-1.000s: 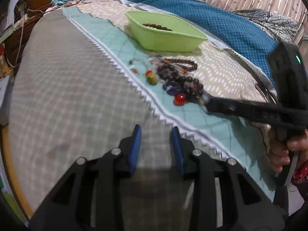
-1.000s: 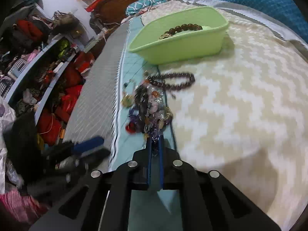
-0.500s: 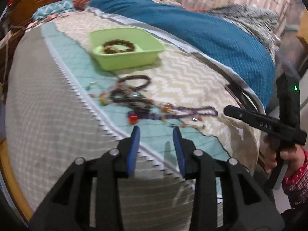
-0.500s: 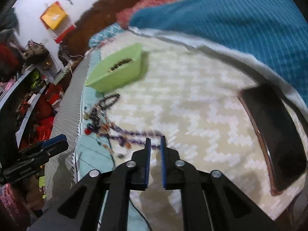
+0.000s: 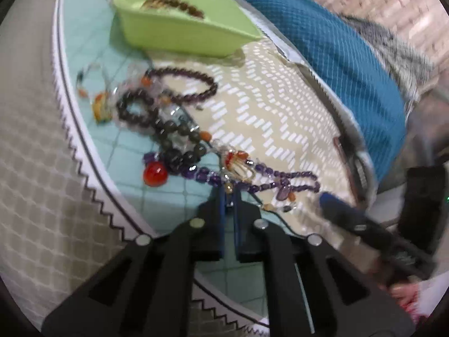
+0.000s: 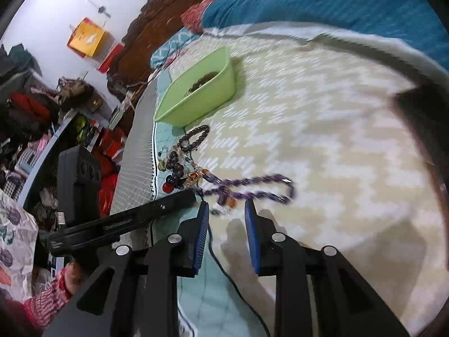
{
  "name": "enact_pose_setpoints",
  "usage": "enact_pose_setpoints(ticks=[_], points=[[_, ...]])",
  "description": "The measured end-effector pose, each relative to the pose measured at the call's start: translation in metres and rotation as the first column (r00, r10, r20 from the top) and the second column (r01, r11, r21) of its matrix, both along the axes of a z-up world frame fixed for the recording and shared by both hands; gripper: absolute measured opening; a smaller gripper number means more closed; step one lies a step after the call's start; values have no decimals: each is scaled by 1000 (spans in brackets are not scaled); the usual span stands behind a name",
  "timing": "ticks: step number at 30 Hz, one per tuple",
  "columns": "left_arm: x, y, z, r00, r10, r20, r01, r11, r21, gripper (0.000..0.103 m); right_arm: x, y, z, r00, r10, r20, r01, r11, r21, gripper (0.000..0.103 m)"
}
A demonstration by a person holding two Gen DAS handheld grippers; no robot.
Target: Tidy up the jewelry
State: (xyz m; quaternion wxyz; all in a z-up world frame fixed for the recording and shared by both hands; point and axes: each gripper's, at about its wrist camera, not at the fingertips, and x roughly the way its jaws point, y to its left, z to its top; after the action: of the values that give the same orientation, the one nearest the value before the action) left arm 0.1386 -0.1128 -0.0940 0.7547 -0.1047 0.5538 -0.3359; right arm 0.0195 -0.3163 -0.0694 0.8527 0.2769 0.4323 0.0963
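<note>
Left fingers (image 5: 230,196) have pinched the faceted purple bead strand (image 5: 261,178); right fingers (image 6: 226,210) stand open, empty.

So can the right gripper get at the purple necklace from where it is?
Probably yes: the right gripper is open, the purple necklace lies just ahead of it on the bedspread, uncovered there, though the left gripper crowds its tangled end.

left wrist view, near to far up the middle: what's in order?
left hand-held gripper → purple bead necklace → dark bead bracelet → green plastic tray with a brown bead bracelet inside.
</note>
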Motion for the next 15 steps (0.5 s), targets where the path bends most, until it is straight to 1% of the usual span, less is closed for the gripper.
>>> enact_pose_setpoints(ticks=[1, 2, 4, 5, 7, 9, 12, 15], points=[[-1, 4, -1, 1000, 7, -9, -7, 1000, -11, 5, 8, 7, -7, 999, 19, -28, -19, 1000, -12, 0], [-5, 7, 0, 1000, 7, -2, -7, 1000, -3, 5, 14, 14, -16, 998, 36, -56, -37, 999, -7, 0], [-15, 13, 4, 1000, -3, 10, 3, 1000, 7, 5, 12, 24, -17, 998, 39, -50, -41, 998, -43, 0], [-23, 19, 8, 1000, -11, 17, 11, 1000, -3, 5, 9, 27, -15, 998, 46, -47, -47, 998, -36, 0], [-36, 30, 16, 999, -22, 28, 23, 1000, -19, 4, -6, 29, -6, 999, 47, -27, -47, 999, -10, 0], [-52, 43, 25, 999, -36, 30, 38, 997, -64, 4, -22, 31, 6, 998, 55, 7, -55, 998, 19, 0], [-67, 53, 39, 998, -43, 55, 48, 994, -94, 4, -35, 38, 23, 996, 71, 49, -72, 997, 16, 0], [-78, 60, 64, 995, -39, 95, 52, 988, -142, 4, -41, 41, 49, 990, 77, 114, -82, 996, 37, 0]])
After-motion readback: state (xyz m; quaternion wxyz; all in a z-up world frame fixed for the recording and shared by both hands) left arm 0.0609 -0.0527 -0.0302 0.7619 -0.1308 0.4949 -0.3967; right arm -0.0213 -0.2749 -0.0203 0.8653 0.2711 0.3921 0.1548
